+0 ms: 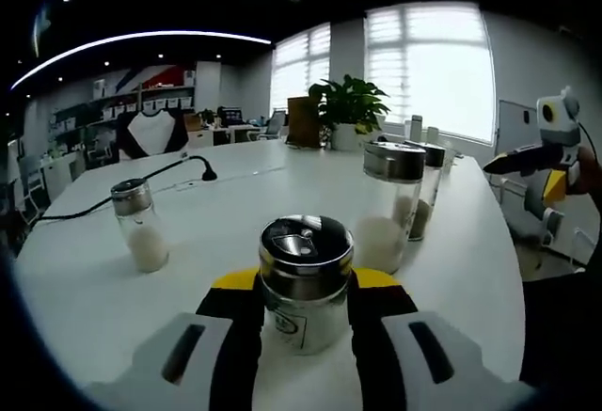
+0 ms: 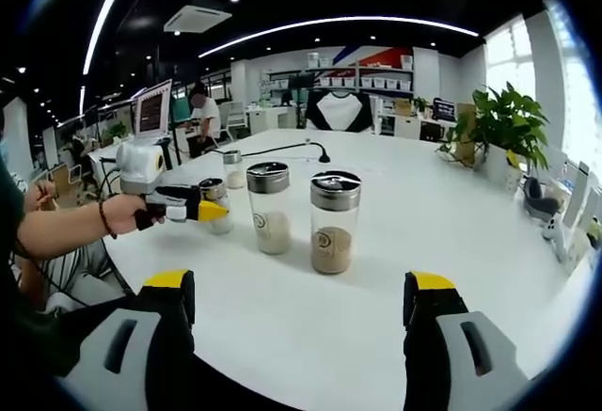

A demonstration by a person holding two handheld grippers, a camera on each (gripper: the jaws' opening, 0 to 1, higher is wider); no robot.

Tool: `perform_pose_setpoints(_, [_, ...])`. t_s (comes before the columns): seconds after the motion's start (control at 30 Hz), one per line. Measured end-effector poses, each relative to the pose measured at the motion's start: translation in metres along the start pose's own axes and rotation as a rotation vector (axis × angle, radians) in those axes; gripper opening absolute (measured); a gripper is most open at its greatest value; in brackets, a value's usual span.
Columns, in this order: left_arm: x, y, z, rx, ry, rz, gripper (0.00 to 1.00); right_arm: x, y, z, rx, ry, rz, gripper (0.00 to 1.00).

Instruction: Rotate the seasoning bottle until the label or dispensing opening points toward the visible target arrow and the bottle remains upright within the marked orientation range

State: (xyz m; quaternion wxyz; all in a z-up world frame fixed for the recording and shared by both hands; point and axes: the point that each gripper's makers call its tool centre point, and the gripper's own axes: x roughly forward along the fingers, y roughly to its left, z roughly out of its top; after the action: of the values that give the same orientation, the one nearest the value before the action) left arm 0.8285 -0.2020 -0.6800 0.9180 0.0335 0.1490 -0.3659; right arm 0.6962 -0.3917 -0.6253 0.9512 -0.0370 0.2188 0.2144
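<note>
A glass seasoning bottle (image 1: 305, 289) with a steel lid and white powder stands upright on the white table (image 1: 235, 185), between the yellow-tipped jaws of my left gripper (image 1: 306, 284), which are shut on its sides. The lid's dispensing flap faces up. In the right gripper view the same bottle (image 2: 214, 190) sits in the left gripper (image 2: 209, 211), held by a person's hand. My right gripper (image 2: 299, 303) hovers open above the table with nothing between its jaws; it also appears at the far right (image 1: 515, 159) in the left gripper view.
Three more bottles stand on the table: a tall one with white powder (image 1: 390, 206) (image 2: 269, 206), one with brown powder (image 1: 429, 190) (image 2: 334, 221), and a small one (image 1: 141, 225) (image 2: 233, 168). A black cable (image 1: 113, 195) runs along the left. A potted plant (image 1: 350, 110) stands at the far end.
</note>
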Motion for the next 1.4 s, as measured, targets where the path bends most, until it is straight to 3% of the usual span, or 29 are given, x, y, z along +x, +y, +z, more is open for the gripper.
perform_pose_setpoints(0.57, [0.0008,0.0041,-0.0010,-0.074,-0.014,0.223,0.36,-0.0005,0.0018,-0.0011,0.008,-0.001,0.002,0.94])
perform_pose_setpoints(1.2, [-0.0009,0.0068,-0.0041,-0.112,-0.005,0.366,0.36,0.0000,0.0004,-0.0007,0.014,-0.001,-0.001,0.94])
perform_pose_setpoints(1.4, [-0.0013,0.0073,-0.0046,-0.122,-0.002,0.382,0.36,0.0014,0.0000,-0.0015,0.018,0.003,-0.001,0.94])
